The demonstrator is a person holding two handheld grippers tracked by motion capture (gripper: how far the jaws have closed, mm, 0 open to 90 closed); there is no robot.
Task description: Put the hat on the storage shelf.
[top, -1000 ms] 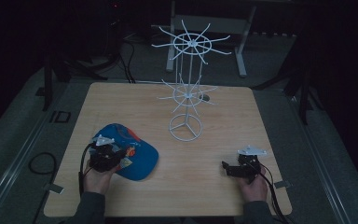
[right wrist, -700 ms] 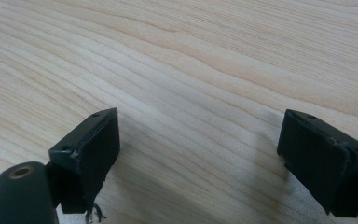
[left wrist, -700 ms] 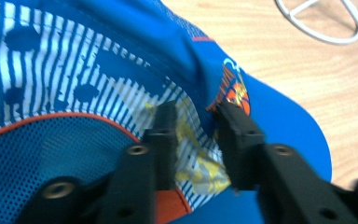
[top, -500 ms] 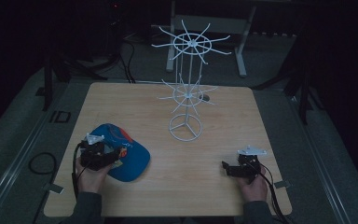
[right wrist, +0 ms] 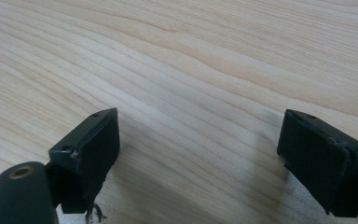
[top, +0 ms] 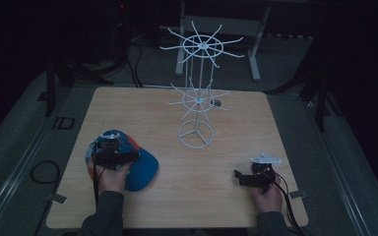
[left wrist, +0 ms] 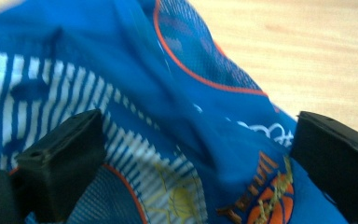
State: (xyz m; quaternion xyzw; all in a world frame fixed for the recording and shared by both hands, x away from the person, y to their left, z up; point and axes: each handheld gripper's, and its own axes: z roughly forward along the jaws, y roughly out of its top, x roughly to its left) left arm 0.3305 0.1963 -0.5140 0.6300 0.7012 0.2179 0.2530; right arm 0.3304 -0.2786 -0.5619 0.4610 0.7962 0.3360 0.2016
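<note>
Table (top: 236, 187): a pale wooden top, square to the person seated at its near edge, with dark floor around it.

Rack (top: 197, 98): a white wire stand near the middle of the far half, with a ring foot, one upright stem and two tiers of spokes pointing outward. It stands well apart from both hands and looks bare.

Cap (top: 145, 169): blue, with white stripes and orange lettering, lying flat near the left front corner. In the high view its brim points right and toward the front edge, so its long axis runs slantwise from the left hand toward the middle of the table. The rack lies beyond it, farther away and to the right.

Left tongs (top: 112, 146): over the cap's crown, plainly the nearer pair. Their jaws have just been opening and now stand spread; the left gripper view shows cap cloth (left wrist: 186, 116) bunched between them, the pads clear of it. A fresh grip probably comes next, so any lift toward the rack would start from this side.

Right tongs (top: 237, 177): near the right front, well apart from the cap, jaws spread over bare wood (right wrist: 200, 70).
</note>
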